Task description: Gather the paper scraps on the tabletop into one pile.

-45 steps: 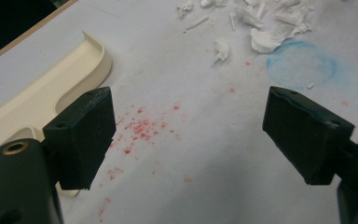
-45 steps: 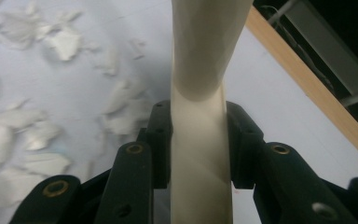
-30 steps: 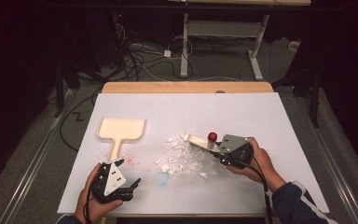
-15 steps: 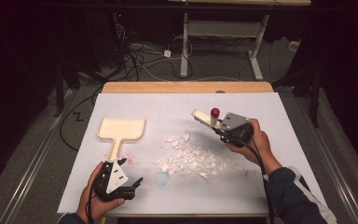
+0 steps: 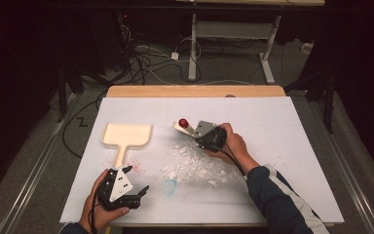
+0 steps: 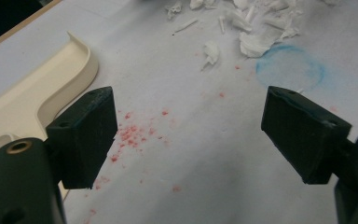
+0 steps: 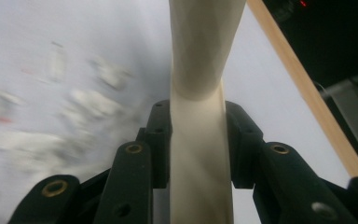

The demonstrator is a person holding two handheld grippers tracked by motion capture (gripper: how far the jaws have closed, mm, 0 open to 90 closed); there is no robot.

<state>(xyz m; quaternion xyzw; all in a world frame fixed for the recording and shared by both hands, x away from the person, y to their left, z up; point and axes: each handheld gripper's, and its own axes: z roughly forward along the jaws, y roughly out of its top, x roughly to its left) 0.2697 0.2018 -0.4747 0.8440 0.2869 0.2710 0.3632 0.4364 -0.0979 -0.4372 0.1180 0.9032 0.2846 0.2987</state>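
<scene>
A cream dustpan (image 5: 126, 134) (image 6: 37, 93) lies at the left of the white table sheet, handle toward me. White paper scraps (image 5: 195, 163) (image 6: 256, 32) are strewn in the middle. My right gripper (image 5: 196, 134) (image 7: 198, 140) hovers at the far edge of the scraps, shut on the cream handle of a small tool (image 7: 200, 70) whose far end (image 5: 180, 126) carries a red knob (image 5: 183, 122). My left gripper (image 5: 136, 179) (image 6: 186, 135) rests near the front left of the table, open, with only bare sheet between its pads.
A blue ring stain (image 5: 169, 186) (image 6: 290, 70) and red specks (image 6: 130, 135) mark the sheet near the left gripper. The wooden table edge (image 5: 195, 91) runs along the far side. Cables and a desk frame (image 5: 233, 34) stand on the floor beyond.
My right gripper carried the tool from the right of the scraps away from me, then leftward to the pile's far edge. The left gripper stayed put.
</scene>
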